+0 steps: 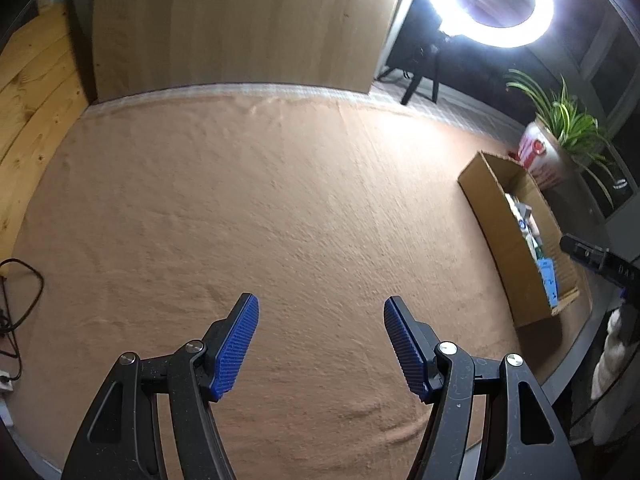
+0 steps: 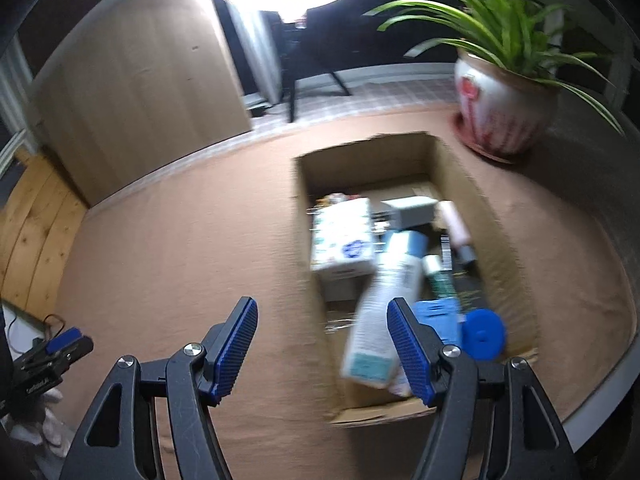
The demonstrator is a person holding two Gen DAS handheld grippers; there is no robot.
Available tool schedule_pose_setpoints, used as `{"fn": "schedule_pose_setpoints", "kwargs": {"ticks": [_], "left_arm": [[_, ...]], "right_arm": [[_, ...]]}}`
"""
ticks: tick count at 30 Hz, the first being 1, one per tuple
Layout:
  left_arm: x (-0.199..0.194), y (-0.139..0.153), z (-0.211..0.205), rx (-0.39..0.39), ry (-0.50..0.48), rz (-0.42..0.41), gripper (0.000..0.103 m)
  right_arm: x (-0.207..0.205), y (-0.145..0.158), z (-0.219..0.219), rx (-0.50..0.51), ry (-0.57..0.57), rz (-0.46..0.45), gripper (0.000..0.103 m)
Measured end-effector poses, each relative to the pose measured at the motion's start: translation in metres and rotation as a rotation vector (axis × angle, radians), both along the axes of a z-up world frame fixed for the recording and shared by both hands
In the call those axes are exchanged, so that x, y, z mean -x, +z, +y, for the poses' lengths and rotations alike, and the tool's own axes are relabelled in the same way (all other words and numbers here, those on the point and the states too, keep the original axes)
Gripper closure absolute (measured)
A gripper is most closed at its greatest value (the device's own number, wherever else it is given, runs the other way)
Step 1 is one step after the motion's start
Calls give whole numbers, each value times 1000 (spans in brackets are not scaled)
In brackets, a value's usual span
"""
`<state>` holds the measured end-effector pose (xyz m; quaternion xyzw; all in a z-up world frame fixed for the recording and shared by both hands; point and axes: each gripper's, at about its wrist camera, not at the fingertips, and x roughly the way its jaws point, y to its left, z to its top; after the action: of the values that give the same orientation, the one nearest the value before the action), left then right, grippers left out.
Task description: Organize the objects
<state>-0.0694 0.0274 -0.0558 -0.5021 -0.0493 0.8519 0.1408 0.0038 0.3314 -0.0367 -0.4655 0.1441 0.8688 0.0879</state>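
My left gripper (image 1: 322, 304) hangs open over bare tan cloth (image 1: 240, 200), with nothing between its blue pads. My right gripper (image 2: 322, 306) is open too and empty, just above the near left wall of an open cardboard box (image 2: 496, 216). In the box lies a blurred white and teal carton (image 2: 380, 312), tilted across a blue packet (image 2: 438, 314) and next to a blue round lid (image 2: 484, 334). Further in lie a white printed box (image 2: 344, 240), a grey box (image 2: 412, 210) and a pink tube (image 2: 454, 220). The left wrist view shows the same box (image 1: 516, 248) at far right.
A potted green plant (image 2: 500, 112) stands behind the box near the table's round edge. A bright ring light (image 1: 492, 4) on a stand and a tall wooden panel (image 1: 240, 24) are at the back. Cables (image 1: 16, 300) lie off the cloth at left.
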Motion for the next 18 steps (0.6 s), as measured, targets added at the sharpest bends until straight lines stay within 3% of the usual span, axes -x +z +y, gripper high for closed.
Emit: {"fn": "schedule_pose_setpoints", "kwargs": {"ticks": [18], "left_arm": [[-21,64,-41,86,112,179,27]], "right_arm": [[20,26,-121,-22,204,59,40]]}}
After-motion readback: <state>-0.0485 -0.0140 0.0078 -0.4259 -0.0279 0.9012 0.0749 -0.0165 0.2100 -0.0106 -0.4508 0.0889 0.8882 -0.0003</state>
